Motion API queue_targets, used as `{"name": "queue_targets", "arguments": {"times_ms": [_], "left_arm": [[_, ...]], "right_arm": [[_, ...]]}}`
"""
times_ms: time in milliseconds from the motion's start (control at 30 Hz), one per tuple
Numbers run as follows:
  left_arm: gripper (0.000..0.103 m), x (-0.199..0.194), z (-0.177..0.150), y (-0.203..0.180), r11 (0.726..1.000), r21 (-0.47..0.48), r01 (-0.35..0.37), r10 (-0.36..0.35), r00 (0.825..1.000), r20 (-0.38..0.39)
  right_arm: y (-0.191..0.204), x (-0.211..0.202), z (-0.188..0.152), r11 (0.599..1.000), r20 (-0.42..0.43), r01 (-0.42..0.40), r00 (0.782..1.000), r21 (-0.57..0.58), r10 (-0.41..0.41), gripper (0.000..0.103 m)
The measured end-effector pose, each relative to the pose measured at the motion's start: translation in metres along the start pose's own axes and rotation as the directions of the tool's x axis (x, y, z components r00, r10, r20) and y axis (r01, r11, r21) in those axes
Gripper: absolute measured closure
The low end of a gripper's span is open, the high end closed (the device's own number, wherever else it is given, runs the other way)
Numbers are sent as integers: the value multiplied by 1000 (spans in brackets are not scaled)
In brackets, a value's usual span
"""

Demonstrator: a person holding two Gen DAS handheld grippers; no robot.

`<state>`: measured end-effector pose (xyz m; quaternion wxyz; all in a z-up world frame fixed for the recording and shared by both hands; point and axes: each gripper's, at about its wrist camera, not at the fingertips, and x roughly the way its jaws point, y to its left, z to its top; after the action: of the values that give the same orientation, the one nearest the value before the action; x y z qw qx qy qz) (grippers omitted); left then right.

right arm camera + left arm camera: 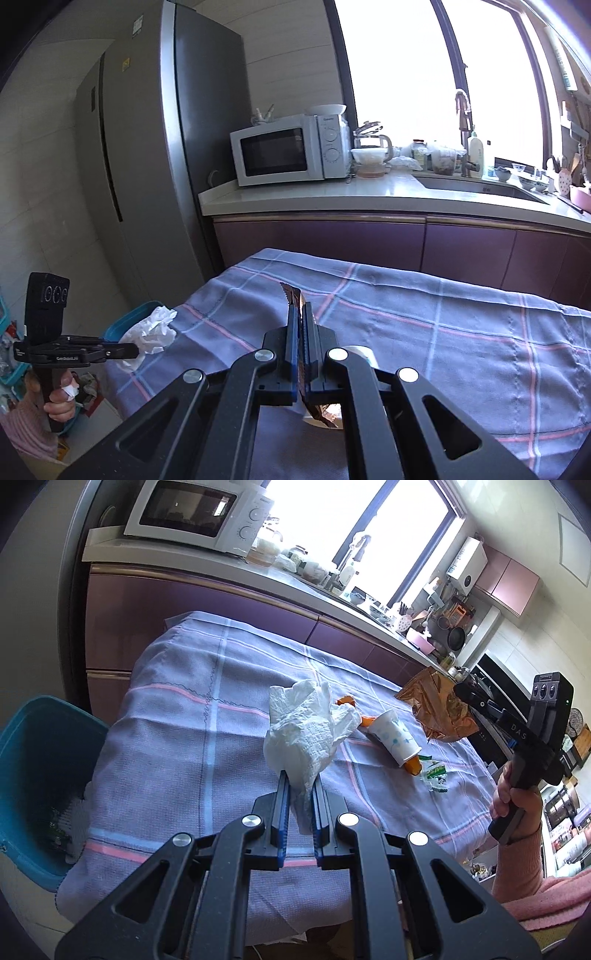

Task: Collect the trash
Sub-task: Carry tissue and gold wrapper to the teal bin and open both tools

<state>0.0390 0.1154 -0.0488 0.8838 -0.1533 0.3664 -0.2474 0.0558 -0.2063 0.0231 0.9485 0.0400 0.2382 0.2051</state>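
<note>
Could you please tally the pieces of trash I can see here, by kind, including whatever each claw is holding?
Crumpled paper towel, in the left claw: 1
Copper foil wrapper, in the right claw: 1
Paper cup: 1
Orange peel pieces: 2
Green-printed clear wrapper: 1
Total: 6

Crinkled paper tissue [303,723]; glossy, perhaps foil wrapper [436,705].

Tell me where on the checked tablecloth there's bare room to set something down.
The tablecloth is bare on the side by the blue bin, and along its far edge below the purple cabinets. It is crowded toward the right gripper: paper cup, green wrapper, orange peel.
</note>
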Motion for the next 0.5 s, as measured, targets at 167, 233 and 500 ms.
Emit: {"name": "queue_targets", "arguments": {"times_ms": [167,233,500], "left_arm": [[92,-24,0,20,998,-34,-52,53,998,41],[92,-34,0,31,996,-52,-78,81,995,56],[92,-74,-4,84,970,-138,-200,214,973,92]], "right_arm": [[35,25,5,993,-25,-109,994,-35,109,102],[49,37,7,988,-38,-149,988,-46,148,102],[114,86,22,937,-81,-344,937,-55,339,102]]}}
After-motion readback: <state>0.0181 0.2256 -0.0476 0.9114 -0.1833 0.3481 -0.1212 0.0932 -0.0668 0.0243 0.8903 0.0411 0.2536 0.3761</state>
